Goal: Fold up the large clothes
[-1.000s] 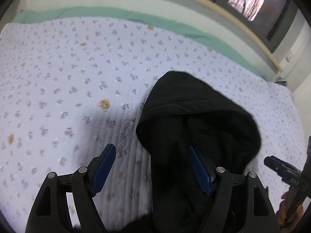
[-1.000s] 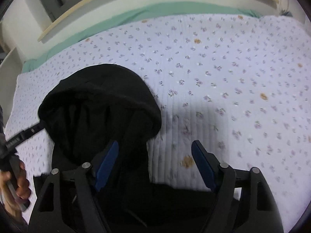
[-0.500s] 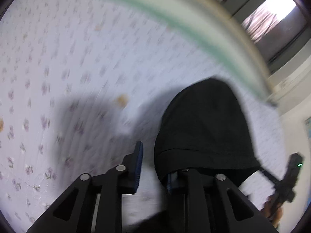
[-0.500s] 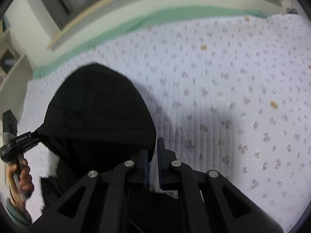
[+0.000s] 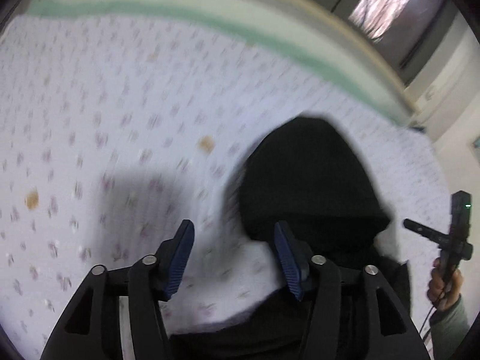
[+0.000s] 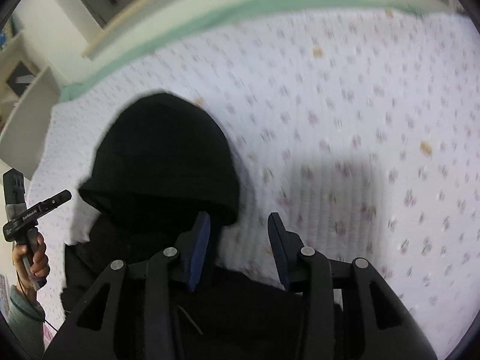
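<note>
Quilted white bedspread (image 5: 120, 96), dotted with small purple flowers, covered the bed from edge to edge, with a green sheet (image 5: 270, 42) showing along its far side below a window (image 5: 387, 9). On it lay the black hooded garment (image 5: 309, 180), hood flat and pointing away from the person, its body running back under both tools. The left gripper (image 5: 234, 258) hung over the hood's left border; its jaws had just been opening and stood half apart, with only bedspread between the blue pads and the right pad (image 5: 286, 258) at the cloth's edge. The right gripper (image 6: 240, 249) sat at the hood's right border, jaws likewise just opening, fairly narrow, gripping nothing; its left pad (image 6: 201, 249) overlapped the dark cloth. Both views were blurred.
</note>
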{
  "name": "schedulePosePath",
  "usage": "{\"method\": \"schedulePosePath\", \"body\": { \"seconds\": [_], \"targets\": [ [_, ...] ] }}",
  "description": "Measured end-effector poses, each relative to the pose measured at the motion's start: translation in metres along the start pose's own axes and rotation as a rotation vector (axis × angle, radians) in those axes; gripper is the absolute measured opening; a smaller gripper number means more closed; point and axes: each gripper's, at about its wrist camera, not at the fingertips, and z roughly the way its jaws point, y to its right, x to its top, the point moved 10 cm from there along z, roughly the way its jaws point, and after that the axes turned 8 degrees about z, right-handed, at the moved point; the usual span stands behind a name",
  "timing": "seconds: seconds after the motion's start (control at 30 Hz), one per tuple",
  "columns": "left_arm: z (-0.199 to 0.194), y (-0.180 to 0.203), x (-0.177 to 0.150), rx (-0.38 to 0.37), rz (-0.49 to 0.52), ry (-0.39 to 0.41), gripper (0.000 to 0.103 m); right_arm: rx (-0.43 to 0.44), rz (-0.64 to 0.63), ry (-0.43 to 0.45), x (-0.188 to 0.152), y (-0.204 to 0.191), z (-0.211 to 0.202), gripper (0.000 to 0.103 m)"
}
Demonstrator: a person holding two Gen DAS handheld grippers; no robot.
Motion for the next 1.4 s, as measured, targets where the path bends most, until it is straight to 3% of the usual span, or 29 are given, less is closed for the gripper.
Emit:
{"method": "schedulePosePath", "body": {
  "seconds": [0.1, 0.17, 0.3, 0.4, 0.6, 0.73, 0.83, 0.9, 1.0, 1.27, 1.33, 1.37, 1.4],
  "targets": [
    [0.006, 0.031, 0.029, -0.072, 0.037, 0.029, 0.06, 0.031, -0.04, 0.005, 0.016, -0.031, 0.008, 0.043],
    [0.031, 0.051, 0.038, -0.093, 0.072, 0.005, 0.06, 0.044, -0.075, -0.023, 0.019, -0.044, 0.03, 0.044],
    [0.096, 0.039, 0.0, -0.041, 0.046, -0.179, 0.06, -0.02, -0.108, -0.159, -0.013, -0.035, 0.091, 0.044],
    [0.115, 0.029, -0.017, -0.056, 0.0, -0.186, 0.06, -0.004, -0.115, -0.17, -0.027, -0.025, 0.111, 0.043],
    [0.093, 0.043, -0.007, -0.031, 0.115, -0.16, 0.06, 0.013, -0.113, -0.187, -0.02, -0.026, 0.102, 0.044],
    [0.044, 0.061, 0.027, -0.123, 0.165, -0.051, 0.062, 0.095, -0.194, -0.127, 0.01, -0.047, 0.059, 0.048],
    [0.034, 0.066, 0.063, -0.177, 0.184, -0.023, 0.084, 0.107, -0.217, -0.071, 0.048, -0.054, 0.048, 0.065],
    [0.047, 0.067, 0.072, -0.202, 0.197, -0.061, 0.084, 0.092, -0.24, -0.068, 0.067, -0.055, 0.054, 0.072],
    [0.08, 0.055, 0.077, -0.209, 0.162, -0.146, 0.084, 0.106, -0.236, -0.132, 0.08, -0.052, 0.076, 0.073],
    [0.139, 0.048, 0.073, -0.387, 0.064, -0.289, 0.084, 0.198, -0.193, -0.29, 0.083, -0.055, 0.146, 0.073],
    [0.154, 0.056, 0.067, -0.407, 0.057, -0.314, 0.083, 0.246, -0.175, -0.323, 0.08, -0.061, 0.16, 0.074],
    [0.158, 0.058, 0.064, -0.396, 0.065, -0.321, 0.069, 0.256, -0.176, -0.332, 0.075, -0.067, 0.168, 0.074],
    [0.161, 0.061, 0.061, -0.384, 0.082, -0.325, 0.054, 0.272, -0.199, -0.337, 0.07, -0.074, 0.171, 0.057]
  ]
}}
